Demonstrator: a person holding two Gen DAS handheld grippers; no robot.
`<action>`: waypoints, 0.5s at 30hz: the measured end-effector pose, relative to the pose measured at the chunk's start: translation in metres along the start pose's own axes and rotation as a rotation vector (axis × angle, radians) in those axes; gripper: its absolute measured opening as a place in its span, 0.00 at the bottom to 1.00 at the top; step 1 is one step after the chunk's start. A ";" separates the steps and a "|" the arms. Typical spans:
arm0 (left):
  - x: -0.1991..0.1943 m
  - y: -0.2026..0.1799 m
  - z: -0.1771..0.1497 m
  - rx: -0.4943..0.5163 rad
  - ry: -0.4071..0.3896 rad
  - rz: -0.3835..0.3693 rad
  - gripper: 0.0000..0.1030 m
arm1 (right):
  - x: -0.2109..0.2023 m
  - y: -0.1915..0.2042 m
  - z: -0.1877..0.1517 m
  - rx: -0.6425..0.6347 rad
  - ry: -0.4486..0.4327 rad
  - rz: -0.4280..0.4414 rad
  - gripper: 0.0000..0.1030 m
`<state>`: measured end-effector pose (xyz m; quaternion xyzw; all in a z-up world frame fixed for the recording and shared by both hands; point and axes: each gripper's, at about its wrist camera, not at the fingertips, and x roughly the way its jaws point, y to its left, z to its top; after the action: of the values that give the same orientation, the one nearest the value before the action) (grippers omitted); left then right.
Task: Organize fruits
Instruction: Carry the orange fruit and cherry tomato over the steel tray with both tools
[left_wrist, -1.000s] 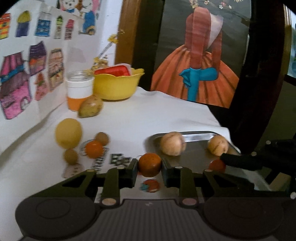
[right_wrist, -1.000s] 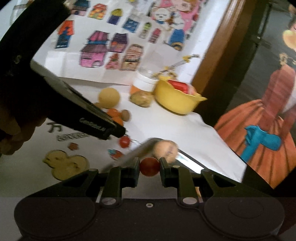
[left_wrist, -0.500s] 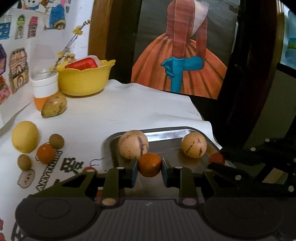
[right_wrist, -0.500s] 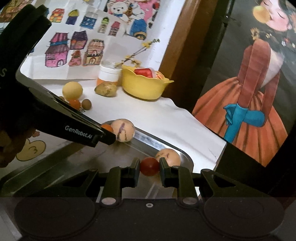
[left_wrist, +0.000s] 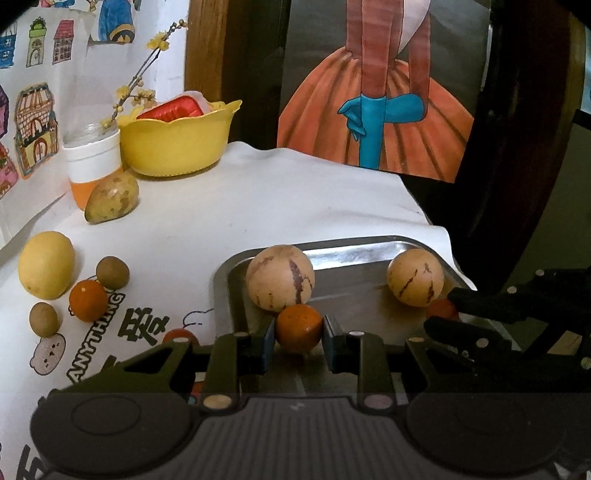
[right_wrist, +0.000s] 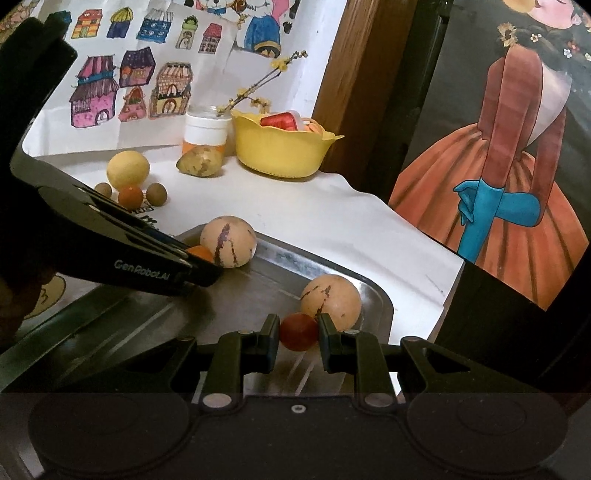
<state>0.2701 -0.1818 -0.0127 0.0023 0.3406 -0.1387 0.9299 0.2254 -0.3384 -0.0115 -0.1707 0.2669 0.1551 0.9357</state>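
My left gripper (left_wrist: 299, 330) is shut on a small orange (left_wrist: 298, 328), held low over the metal tray (left_wrist: 351, 251) right in front of a striped tan melon (left_wrist: 280, 282). My right gripper (right_wrist: 298, 332) is shut on a red tomato (right_wrist: 298, 331), over the tray's far right corner beside a second striped melon (right_wrist: 330, 302). In the right wrist view the left gripper's body (right_wrist: 147, 264) reaches in from the left, its orange (right_wrist: 199, 253) against the first melon (right_wrist: 228, 240). On the cloth lie a lemon (left_wrist: 46, 264), an orange (left_wrist: 88, 300), two brown fruits (left_wrist: 112, 272) and a mango (left_wrist: 112, 197).
A yellow bowl (left_wrist: 177, 142) holding a red item and a white and orange jar (left_wrist: 92, 166) stand at the back by the drawing-covered wall. A small red fruit (left_wrist: 179, 336) lies on the cloth left of the tray. The table edge drops off at the right, past the tray.
Both grippers have moved in over the tray with their fruits and come lower. The left one now holds its orange right against the near melon.
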 end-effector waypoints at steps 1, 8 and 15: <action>0.001 0.000 0.000 -0.001 0.002 -0.001 0.29 | 0.001 0.000 0.000 -0.001 0.007 0.003 0.23; 0.005 0.003 0.001 -0.011 0.013 0.003 0.29 | 0.008 0.001 0.003 -0.006 0.042 0.006 0.23; 0.006 0.003 0.001 -0.008 0.022 0.001 0.30 | 0.010 0.000 0.003 -0.005 0.055 0.007 0.24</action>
<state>0.2754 -0.1808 -0.0161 0.0000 0.3513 -0.1370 0.9262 0.2348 -0.3350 -0.0153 -0.1762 0.2925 0.1544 0.9271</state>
